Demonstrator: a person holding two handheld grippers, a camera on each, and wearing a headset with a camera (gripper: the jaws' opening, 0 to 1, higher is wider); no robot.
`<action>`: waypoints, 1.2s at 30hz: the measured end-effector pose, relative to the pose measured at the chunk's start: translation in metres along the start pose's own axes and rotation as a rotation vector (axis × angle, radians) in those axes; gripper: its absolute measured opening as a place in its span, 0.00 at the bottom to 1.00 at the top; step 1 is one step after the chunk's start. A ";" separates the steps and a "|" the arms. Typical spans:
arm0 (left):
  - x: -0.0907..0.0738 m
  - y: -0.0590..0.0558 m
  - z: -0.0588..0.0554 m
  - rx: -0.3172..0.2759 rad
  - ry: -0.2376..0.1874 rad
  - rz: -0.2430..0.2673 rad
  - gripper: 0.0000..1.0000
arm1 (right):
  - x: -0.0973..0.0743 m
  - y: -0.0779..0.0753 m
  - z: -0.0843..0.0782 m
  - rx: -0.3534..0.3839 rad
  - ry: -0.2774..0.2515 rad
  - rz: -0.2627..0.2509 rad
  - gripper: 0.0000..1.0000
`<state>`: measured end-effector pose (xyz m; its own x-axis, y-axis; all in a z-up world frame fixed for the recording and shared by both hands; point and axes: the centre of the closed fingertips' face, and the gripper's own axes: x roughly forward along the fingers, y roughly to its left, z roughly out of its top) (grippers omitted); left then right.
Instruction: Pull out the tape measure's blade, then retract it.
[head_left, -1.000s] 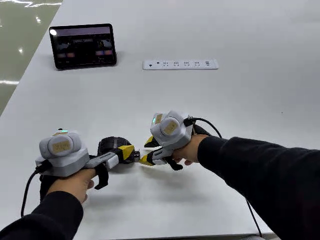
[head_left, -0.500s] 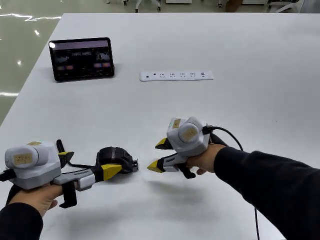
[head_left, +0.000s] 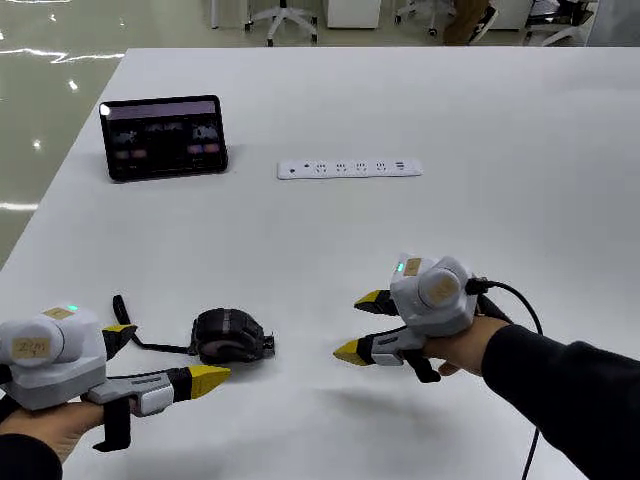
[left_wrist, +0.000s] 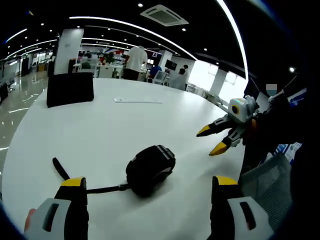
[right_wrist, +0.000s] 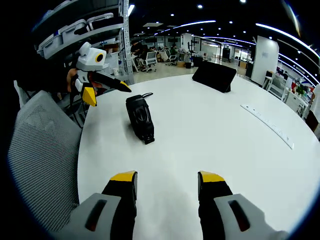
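While left hand-held gripper (head_left: 166, 352) and right hand-held gripper (head_left: 359, 325) gape empty | black tape measure (head_left: 228, 335) blade seemingly retracted

Left gripper (head_left: 170, 351) cut at edge; tablet (head_left: 164, 137) screen likely illegible.

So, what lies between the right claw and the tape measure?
Nothing lies there: the stretch of white table between the right claw and the tape measure is bare, seen in the head view and in the right gripper view.
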<state>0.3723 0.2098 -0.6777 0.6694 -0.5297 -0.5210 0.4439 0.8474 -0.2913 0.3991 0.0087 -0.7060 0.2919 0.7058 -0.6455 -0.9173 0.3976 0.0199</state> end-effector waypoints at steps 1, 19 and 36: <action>0.000 0.001 0.000 0.004 -0.004 0.004 1.00 | -0.003 0.000 -0.004 0.008 -0.002 -0.001 0.45; -0.030 0.017 -0.002 0.054 -0.012 0.005 1.00 | -0.079 -0.014 -0.034 0.073 -0.042 -0.112 0.66; -0.056 0.020 -0.001 0.153 0.026 -0.004 1.00 | -0.149 -0.028 -0.088 0.101 0.019 -0.198 0.81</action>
<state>0.3434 0.2566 -0.6548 0.6528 -0.5299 -0.5414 0.5332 0.8290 -0.1685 0.3574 -0.1591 -0.6772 0.4579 0.5974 -0.6584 -0.8106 0.5847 -0.0333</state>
